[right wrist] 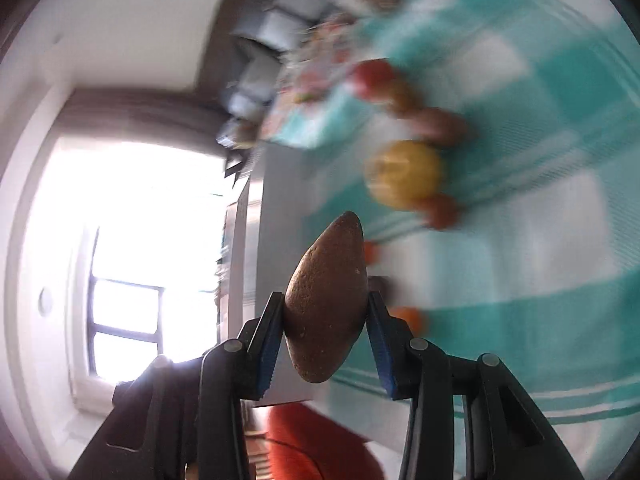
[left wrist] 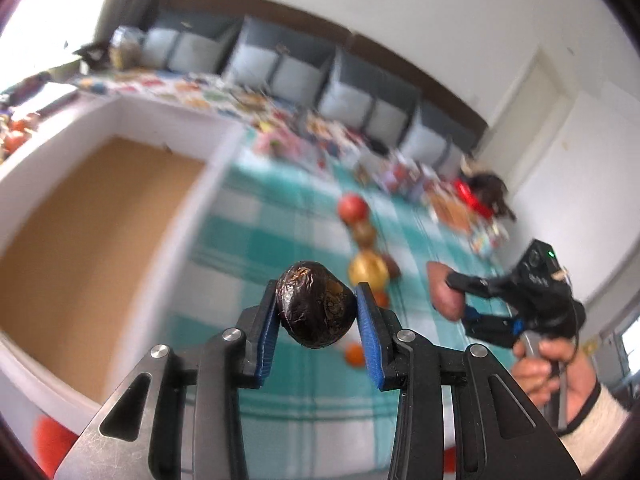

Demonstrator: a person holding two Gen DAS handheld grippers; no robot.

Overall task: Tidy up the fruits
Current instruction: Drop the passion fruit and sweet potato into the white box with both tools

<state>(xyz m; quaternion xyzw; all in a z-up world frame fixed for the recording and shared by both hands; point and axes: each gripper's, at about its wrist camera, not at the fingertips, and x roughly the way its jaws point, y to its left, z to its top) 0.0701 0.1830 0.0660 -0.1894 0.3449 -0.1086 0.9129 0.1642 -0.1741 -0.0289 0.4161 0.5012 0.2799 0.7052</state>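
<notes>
Mid-transfer, judging by both loads lifted: left gripper [left wrist: 316, 312] clamped on dark wrinkled fruit [left wrist: 316, 308] above checked tablecloth [left wrist: 280, 208] beside white box [left wrist: 92, 240], right gripper [right wrist: 326, 320] clamped on brown fruit [right wrist: 326, 304] past tablecloth edge; next, carry over box and release.

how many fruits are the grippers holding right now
2. A dark wrinkled fruit is clamped in the left gripper; a brown oval fruit is clamped in the right gripper. More fruit lies blurred on the checked cloth.

teal checked tablecloth [left wrist: 288, 208] carries a row of fruits [left wrist: 362, 236] and a white box [left wrist: 120, 120].
</notes>
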